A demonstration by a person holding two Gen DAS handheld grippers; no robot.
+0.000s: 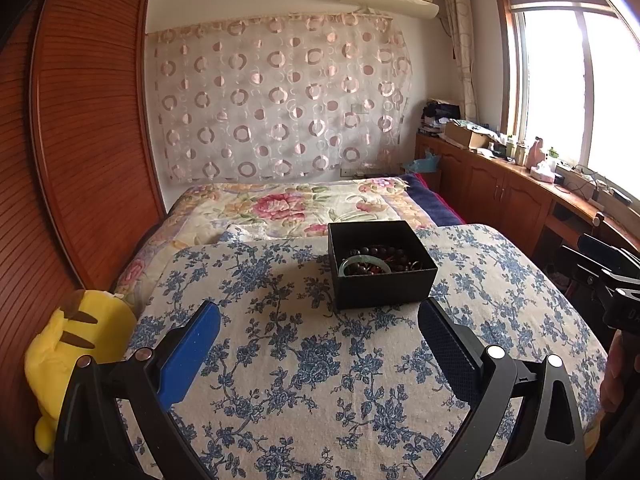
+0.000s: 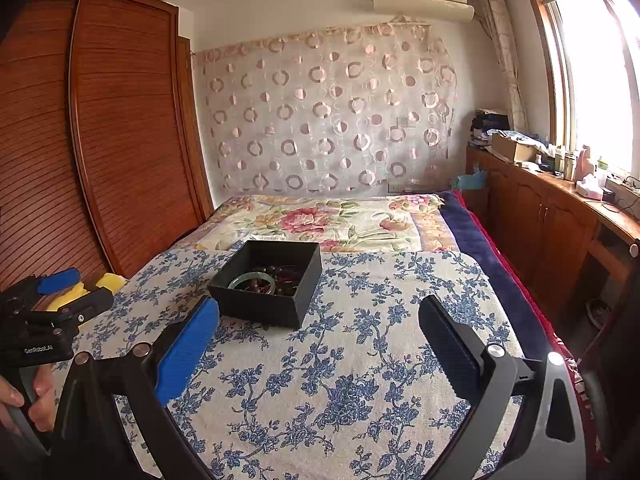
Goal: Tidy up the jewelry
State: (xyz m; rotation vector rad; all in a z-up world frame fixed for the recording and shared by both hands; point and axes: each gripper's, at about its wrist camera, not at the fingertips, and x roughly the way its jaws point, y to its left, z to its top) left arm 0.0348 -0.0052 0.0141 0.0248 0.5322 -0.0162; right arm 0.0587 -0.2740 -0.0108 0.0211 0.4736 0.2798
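Note:
A black open box stands on the blue-flowered cloth. It holds a pale green bangle and dark bead bracelets. My left gripper is open and empty, just short of the box's near wall. In the right wrist view the box sits ahead and left, with the bangle and beads inside. My right gripper is open and empty, to the right of the box and nearer than it. The left gripper also shows at the left edge of the right wrist view, jaws apart.
A yellow plush toy lies at the cloth's left edge, against a wooden wardrobe. A floral bedspread lies beyond the box. A wooden cabinet with clutter runs along the right under the window.

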